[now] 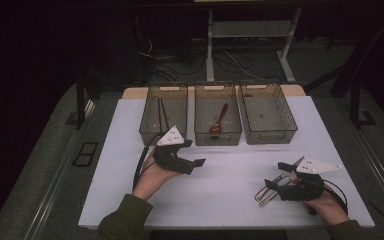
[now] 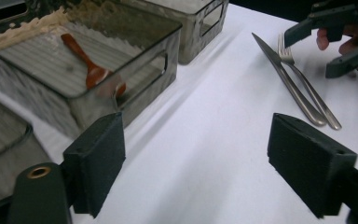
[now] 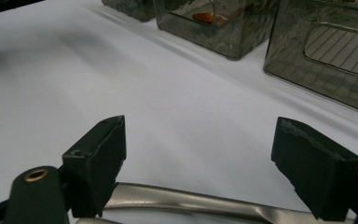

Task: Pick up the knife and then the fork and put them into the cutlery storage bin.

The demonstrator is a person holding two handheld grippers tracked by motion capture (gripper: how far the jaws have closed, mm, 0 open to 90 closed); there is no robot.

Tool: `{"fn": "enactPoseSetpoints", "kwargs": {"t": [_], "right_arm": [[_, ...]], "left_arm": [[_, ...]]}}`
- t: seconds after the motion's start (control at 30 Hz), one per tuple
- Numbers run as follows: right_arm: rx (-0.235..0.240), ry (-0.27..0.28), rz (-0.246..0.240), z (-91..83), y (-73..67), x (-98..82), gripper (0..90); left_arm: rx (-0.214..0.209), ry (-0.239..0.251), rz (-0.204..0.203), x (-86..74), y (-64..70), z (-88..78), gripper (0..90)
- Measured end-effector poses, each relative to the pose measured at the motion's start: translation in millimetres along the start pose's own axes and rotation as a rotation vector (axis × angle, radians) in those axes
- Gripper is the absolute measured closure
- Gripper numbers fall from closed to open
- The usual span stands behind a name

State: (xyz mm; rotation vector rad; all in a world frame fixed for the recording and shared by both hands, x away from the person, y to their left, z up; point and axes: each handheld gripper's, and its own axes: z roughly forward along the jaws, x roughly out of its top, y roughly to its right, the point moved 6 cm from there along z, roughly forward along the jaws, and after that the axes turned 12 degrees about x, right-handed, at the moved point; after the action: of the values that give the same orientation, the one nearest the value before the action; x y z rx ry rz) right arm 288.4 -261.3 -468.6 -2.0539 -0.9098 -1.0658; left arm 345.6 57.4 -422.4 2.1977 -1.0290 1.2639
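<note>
Right gripper point(image 1: 278, 175) beside cutlery point(image 1: 269, 190), bins point(image 1: 268, 132) beyond

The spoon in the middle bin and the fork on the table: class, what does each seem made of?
Spoon: probably wood or plastic, given its reddish-brown colour with a slight sheen. Fork: likely brushed steel, being silver-grey with soft highlights.

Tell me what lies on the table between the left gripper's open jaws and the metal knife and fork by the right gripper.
Nothing: in the left gripper view only bare white tabletop separates the left gripper from the steel knife and fork.
</note>
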Motion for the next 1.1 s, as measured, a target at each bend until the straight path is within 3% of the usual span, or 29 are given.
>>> {"fn": "enactPoseSetpoints", "kwargs": {"t": [0.43,0.57,0.73,0.9,0.97,1.1], "right_arm": [[0.000,-0.002,-0.010,-0.3,-1.7,0.3,17.2],[0.002,-0.004,-0.009,0.0,-1.7,0.1,17.2],[0.009,-0.008,-0.005,-0.3,-2.7,0.7,17.1],[0.022,-0.040,0.000,-3.6,-3.3,3.9,11.9],[0.043,-0.050,-0.002,-5.1,-4.2,4.7,11.9],[0.055,-0.088,0.011,-6.0,-5.1,3.5,17.9]], "left_arm": [[0.044,0.042,-0.015,-39.3,0.4,-28.9,2.4],[0.047,0.040,0.002,-50.1,3.0,-36.5,0.5],[0.049,0.040,-0.028,-61.0,6.1,-46.3,0.0],[0.057,0.001,-0.019,-72.3,8.7,-51.0,0.0],[0.051,0.007,-0.024,-71.8,7.8,-50.7,0.0],[0.048,0.012,-0.021,-71.3,8.9,-50.0,0.0]]}}
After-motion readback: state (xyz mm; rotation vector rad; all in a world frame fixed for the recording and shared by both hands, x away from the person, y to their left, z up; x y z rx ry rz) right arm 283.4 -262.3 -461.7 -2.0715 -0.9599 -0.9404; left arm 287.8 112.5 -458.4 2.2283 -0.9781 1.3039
